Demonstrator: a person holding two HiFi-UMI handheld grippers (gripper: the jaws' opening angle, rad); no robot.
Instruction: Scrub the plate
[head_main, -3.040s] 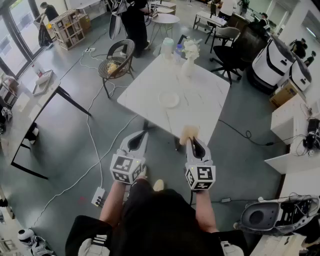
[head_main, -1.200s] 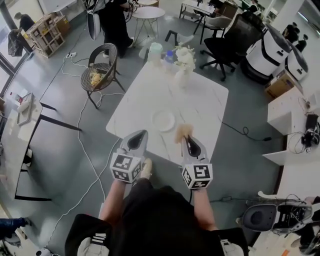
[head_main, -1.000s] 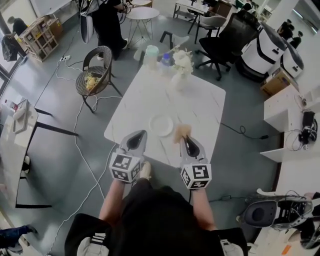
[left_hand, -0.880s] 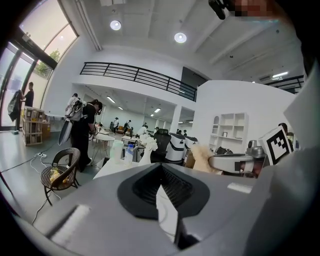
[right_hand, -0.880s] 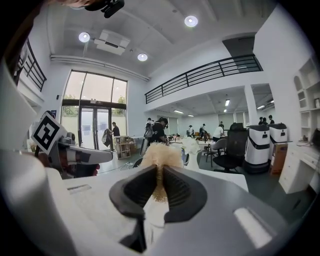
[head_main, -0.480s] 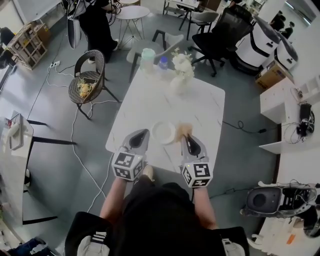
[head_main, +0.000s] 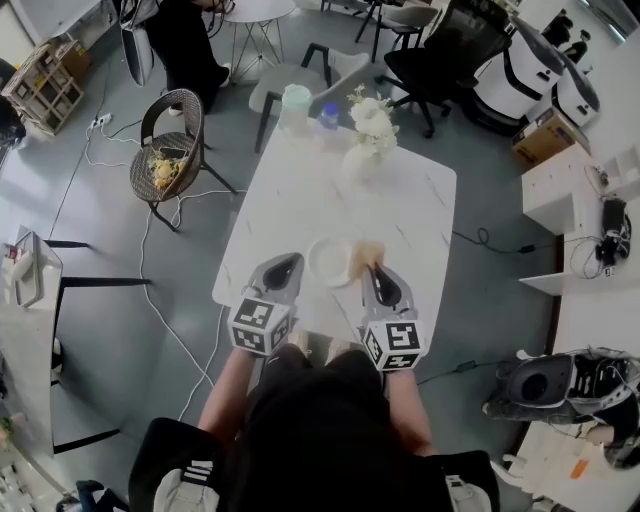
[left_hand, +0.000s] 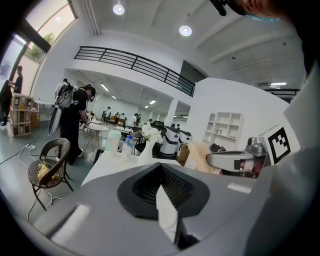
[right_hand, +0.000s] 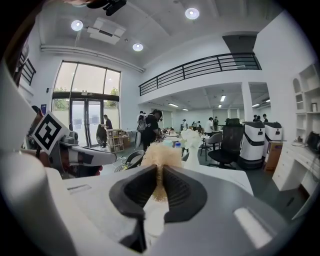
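Observation:
A small white plate (head_main: 329, 260) lies on the white marble table (head_main: 300, 200), near its front edge. My left gripper (head_main: 284, 266) is just left of the plate, over the table's front edge, shut with nothing between its jaws (left_hand: 161, 173). My right gripper (head_main: 374, 272) is just right of the plate, shut on a tan fluffy scrubber (head_main: 369, 252). In the right gripper view the scrubber (right_hand: 160, 154) sticks out above the closed jaws (right_hand: 159, 176). The plate is hidden behind the gripper bodies in both gripper views.
At the table's far end stand a vase of white flowers (head_main: 368, 135), a pale green cup (head_main: 296, 104) and a bottle (head_main: 328, 116). A wicker chair (head_main: 165, 155) stands to the left, grey and black chairs beyond the table. People stand farther back.
The person has walked up to the table. Both grippers have come forward over its front edge and a little down, and now flank the plate. The scrubber stays held.

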